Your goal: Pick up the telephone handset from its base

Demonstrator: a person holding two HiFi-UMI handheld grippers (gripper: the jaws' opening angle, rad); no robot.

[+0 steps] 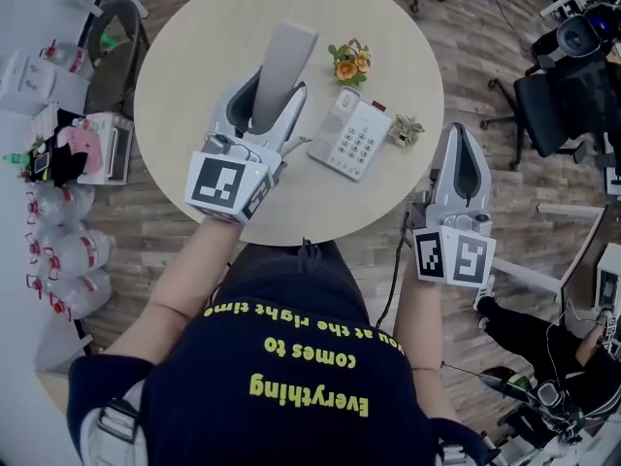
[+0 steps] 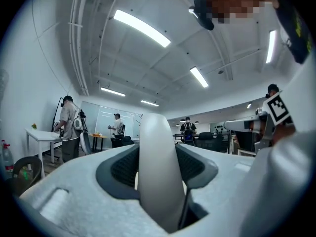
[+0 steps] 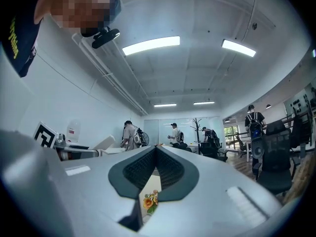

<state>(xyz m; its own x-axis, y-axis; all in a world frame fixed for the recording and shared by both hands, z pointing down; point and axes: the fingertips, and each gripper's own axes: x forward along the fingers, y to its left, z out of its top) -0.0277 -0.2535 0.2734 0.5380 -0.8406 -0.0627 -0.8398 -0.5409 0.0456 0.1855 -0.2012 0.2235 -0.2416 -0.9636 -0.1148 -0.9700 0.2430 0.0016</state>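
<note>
The left claw (image 1: 266, 100) is clamped on the grey telephone handset (image 1: 287, 54), held above the round surface (image 1: 189, 71). The telephone base (image 1: 355, 140) sits at its 3 o'clock. The right claw (image 1: 460, 144), at 4 o'clock, is closed and empty. The shirt (image 1: 291, 382) reads "Everything comes to".

My navy short-sleeved T-shirt (image 1: 291, 357), yellow lettering. Pale grey plastic left gripper (image 1: 275, 90) and right gripper (image 1: 460, 139), each with a black-and-white marker cube (image 1: 228, 184).

One table (image 1: 189, 66). One telephone base (image 1: 354, 139), one handset (image 1: 284, 56). Two grippers: left gripper (image 1: 269, 93), right gripper (image 1: 457, 132). Two ornaments: flower posy (image 1: 349, 62) at base's 12 o'clock, green plant (image 1: 406, 130) at 3 o'clock.
</note>
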